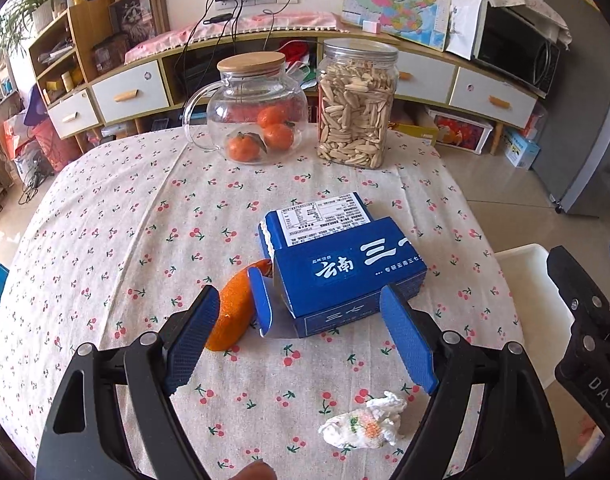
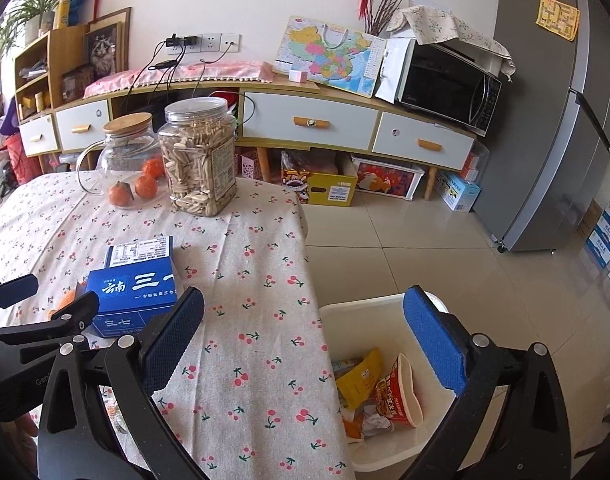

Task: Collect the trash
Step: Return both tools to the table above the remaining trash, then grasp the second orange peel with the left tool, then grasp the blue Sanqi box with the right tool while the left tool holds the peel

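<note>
— Left gripper (image 1: 301, 336)? Spread wide, empty, over blue box (image 1: 345, 276) and orange peel (image 1: 231, 312) mid-table; crumpled tissue (image 1: 365, 424) nearer.
— Right gripper (image 2: 305, 344)? Wide too, empty, above white bin (image 2: 365, 316) right of table.

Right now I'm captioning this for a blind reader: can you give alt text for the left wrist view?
The open left gripper hovers over a cherry-print tablecloth, its fingers either side of a blue carton and orange peel. A crumpled tissue lies nearer the camera.
</note>
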